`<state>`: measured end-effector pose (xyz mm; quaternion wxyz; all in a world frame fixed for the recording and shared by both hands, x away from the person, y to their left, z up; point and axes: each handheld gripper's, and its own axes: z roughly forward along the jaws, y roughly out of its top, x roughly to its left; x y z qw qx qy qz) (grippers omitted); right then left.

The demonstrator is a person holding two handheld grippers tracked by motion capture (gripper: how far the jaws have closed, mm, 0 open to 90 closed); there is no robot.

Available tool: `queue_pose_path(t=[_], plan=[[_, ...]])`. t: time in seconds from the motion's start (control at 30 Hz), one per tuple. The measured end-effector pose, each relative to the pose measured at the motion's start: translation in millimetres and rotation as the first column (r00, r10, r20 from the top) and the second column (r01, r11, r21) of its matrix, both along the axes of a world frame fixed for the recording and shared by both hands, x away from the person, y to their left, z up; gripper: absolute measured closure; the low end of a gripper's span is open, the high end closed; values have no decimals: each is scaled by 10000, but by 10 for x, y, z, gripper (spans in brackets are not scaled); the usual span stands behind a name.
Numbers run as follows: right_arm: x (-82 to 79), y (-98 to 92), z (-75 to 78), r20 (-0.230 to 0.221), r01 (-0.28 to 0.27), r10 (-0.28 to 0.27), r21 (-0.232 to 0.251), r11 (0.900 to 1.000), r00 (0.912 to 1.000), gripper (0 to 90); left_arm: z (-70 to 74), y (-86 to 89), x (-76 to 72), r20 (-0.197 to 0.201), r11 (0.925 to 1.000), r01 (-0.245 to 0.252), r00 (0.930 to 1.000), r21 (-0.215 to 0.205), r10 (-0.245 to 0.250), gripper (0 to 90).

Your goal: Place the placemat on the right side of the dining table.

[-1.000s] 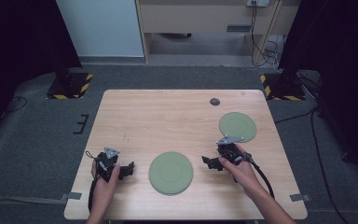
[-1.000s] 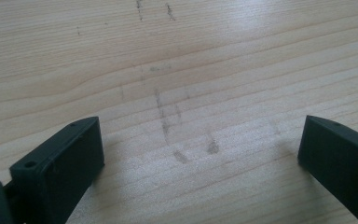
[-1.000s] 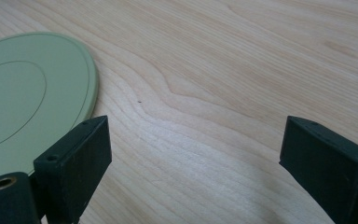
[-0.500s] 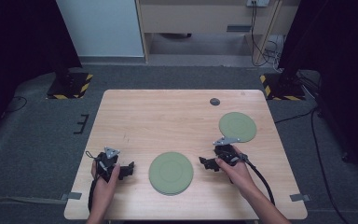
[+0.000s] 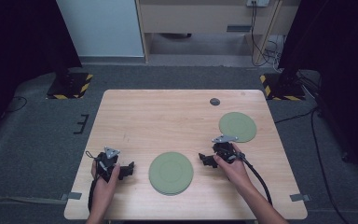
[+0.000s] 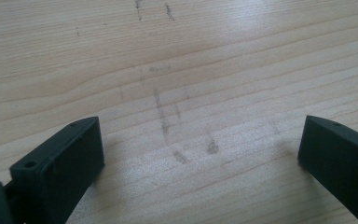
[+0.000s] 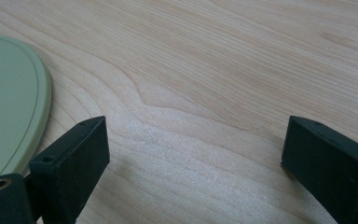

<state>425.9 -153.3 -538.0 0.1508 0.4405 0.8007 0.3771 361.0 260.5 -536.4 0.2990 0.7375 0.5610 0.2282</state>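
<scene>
Two flat green plates lie on the wooden table (image 5: pixel 168 116). The larger plate (image 5: pixel 170 172) sits near the front middle; its rim (image 7: pixel 9 121) shows at the left of the right gripper view. The smaller plate (image 5: pixel 237 126) lies at the right. My left gripper (image 5: pixel 129 170) rests low over the table left of the large plate, open, with bare wood between its jaws (image 6: pixel 200 154). My right gripper (image 5: pixel 205 160) is just right of the large plate, open and empty (image 7: pixel 196 154), its jaws pointing toward that plate.
A small dark round disc (image 5: pixel 215 101) lies near the table's far edge. Cables trail from both grippers toward the front edge. Beyond the table are grey floor, a cabinet and two black stands with striped bases (image 5: pixel 70 86).
My right gripper has slid left and a little toward the front, away from the smaller plate and closer to the large one. The left gripper has stayed put.
</scene>
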Motion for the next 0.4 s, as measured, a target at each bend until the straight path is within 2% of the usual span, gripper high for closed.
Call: queue_pose_path(t=[0.03, 0.13, 0.23, 0.3, 0.4], plan=[[-2, 11, -2, 40, -54, 54, -104, 9999, 10000, 73, 0, 0, 0, 0, 10000, 1, 10000, -1, -1, 0], [-23, 55, -9, 241, -395, 417, -880, 9953, 9988, 69, 0, 0, 0, 0, 10000, 10, 10000, -1, -10, 0], [-37, 49, -10, 219, -577, 598, -892, 9943, 9980, 54, 0, 0, 0, 4, 10000, 23, 10000, 0, -23, 0], [-44, 48, -15, 92, -354, 365, -974, 9946, 9993, 4, 0, -1, 0, 7, 10000, 19, 10000, -4, -19, 0], [-44, 53, -16, 56, -207, 214, -973, 9950, 9998, 4, -1, 0, 0, 8, 10000, 31, 10000, -8, -31, 0]])
